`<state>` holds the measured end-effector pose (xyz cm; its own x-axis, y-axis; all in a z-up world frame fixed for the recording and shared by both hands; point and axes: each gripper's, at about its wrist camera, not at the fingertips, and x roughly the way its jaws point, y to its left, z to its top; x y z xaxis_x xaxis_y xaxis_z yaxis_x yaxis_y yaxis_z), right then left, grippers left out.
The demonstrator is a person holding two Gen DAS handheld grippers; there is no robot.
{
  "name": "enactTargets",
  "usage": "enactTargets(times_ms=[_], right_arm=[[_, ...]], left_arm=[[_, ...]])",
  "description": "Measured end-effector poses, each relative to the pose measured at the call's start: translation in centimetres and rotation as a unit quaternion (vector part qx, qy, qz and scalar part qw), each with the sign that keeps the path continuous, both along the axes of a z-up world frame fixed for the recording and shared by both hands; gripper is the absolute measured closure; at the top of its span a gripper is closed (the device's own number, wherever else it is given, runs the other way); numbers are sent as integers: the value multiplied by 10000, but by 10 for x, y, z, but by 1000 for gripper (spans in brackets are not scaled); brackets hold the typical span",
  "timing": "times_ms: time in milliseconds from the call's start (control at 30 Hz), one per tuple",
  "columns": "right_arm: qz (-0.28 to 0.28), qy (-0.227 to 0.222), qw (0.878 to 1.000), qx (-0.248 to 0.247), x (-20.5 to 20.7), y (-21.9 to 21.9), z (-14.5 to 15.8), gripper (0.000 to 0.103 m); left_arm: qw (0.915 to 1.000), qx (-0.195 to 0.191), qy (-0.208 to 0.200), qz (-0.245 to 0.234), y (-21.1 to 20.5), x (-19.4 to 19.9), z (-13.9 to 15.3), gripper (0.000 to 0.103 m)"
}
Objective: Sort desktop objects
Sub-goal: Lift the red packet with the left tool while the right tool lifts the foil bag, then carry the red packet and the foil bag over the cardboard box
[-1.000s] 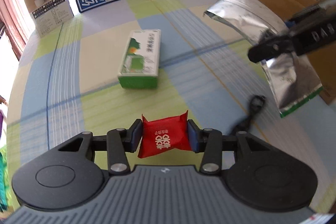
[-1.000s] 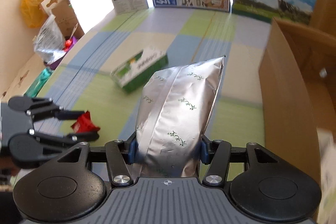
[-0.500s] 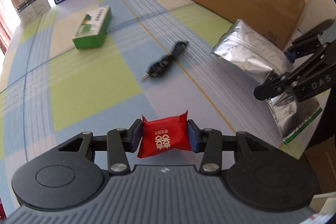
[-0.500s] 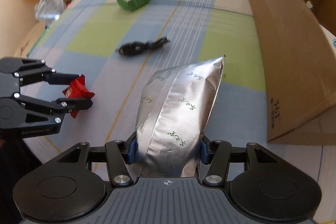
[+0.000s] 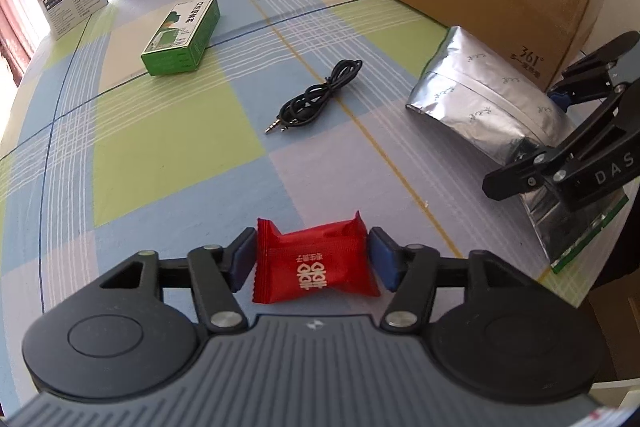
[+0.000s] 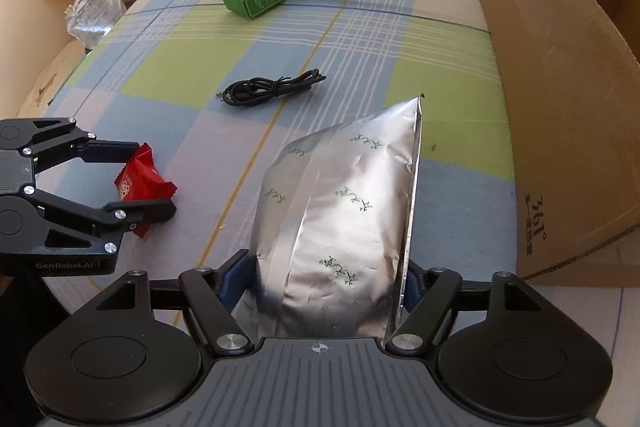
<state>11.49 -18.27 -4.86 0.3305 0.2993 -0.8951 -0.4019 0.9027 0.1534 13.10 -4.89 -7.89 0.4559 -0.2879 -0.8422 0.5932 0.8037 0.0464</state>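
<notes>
Left wrist view, red packet (image 5: 316, 263) pinched between left claw (image 5: 312, 263) pads

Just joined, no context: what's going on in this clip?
Desk sorting in progress. The left gripper holds a red candy packet between its fingers; the right gripper holds a silver foil pouch. Both are near the table's front edge, beside an open cardboard box. A black cable and a green box lie on the checked tablecloth.

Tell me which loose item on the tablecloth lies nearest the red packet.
The black audio cable: it lies coiled mid-table, closer to the red packet than the green box farther back.
</notes>
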Motion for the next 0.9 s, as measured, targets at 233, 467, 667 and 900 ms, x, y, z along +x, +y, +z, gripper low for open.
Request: enactTargets(times_ms=[233, 467, 667, 900], right_arm=[[23, -37, 10000, -18, 0, -1, 0, 31], [-41, -130, 9999, 19, -2, -2, 1, 42], [-93, -296, 9995, -45, -9, -7, 10, 50], [-132, -467, 9988, -12, -19, -12, 28, 50]], left_arm=[[9994, -67, 239, 230, 6, 2, 0, 40], [9993, -96, 312, 193, 4, 0, 2, 59], [9991, -119, 344, 233, 2, -3, 3, 64], [9990, -191, 317, 239, 0, -12, 13, 64]])
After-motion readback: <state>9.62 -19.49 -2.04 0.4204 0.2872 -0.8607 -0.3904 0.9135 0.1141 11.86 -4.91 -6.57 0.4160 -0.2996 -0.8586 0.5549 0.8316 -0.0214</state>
